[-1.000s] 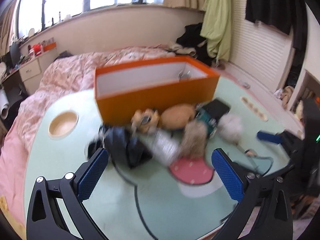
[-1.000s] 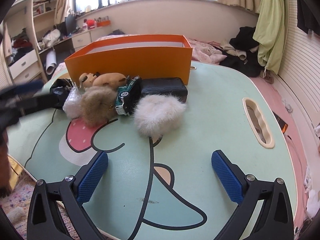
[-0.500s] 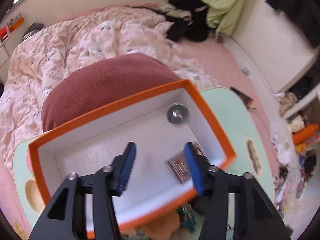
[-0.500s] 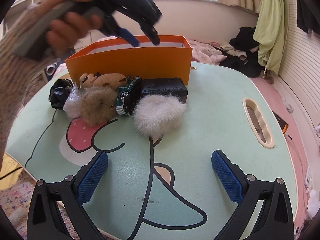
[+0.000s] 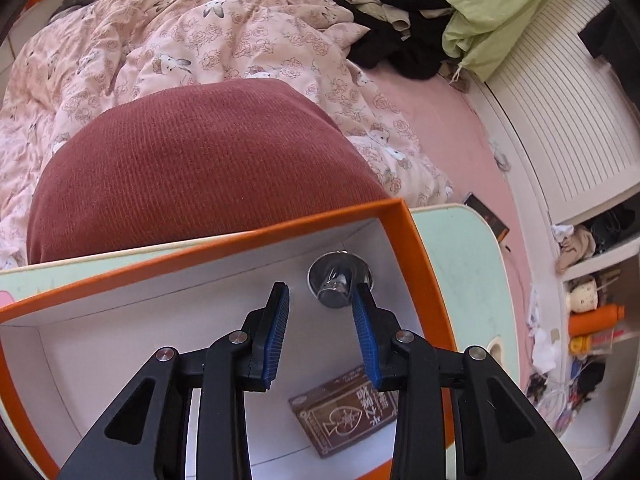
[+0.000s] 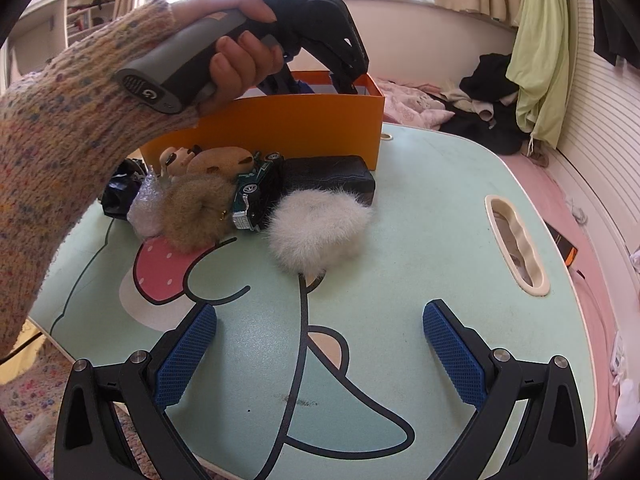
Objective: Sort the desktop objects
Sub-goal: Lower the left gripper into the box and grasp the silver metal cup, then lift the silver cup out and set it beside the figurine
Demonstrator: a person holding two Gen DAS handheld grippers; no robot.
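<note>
My left gripper (image 5: 320, 300) hangs over the inside of the orange box (image 5: 224, 242), jaws partly open with nothing between them. In the box lie a brown card pack (image 5: 344, 416) and a shiny metal piece (image 5: 338, 280). In the right wrist view the left gripper (image 6: 320, 76) dips into the orange box (image 6: 304, 124). My right gripper (image 6: 320, 340) is open and empty above the table's near part. In front of the box lie a white fur ball (image 6: 316, 232), a brown fur ball (image 6: 196, 212), a green toy car (image 6: 256, 192), a black case (image 6: 328, 174) and a doll (image 6: 180, 160).
The mint-green table (image 6: 420, 208) has a cartoon print and a handle slot (image 6: 516, 244) at the right. A black bundle (image 6: 120, 192) and a silvery wrapped item (image 6: 146, 208) lie at the left. A dark red cushion (image 5: 192, 168) and a bed lie beyond the box.
My left gripper rose from the table's left side, swung over the box and lowered into it, narrowing its jaws. The right gripper has not moved.
</note>
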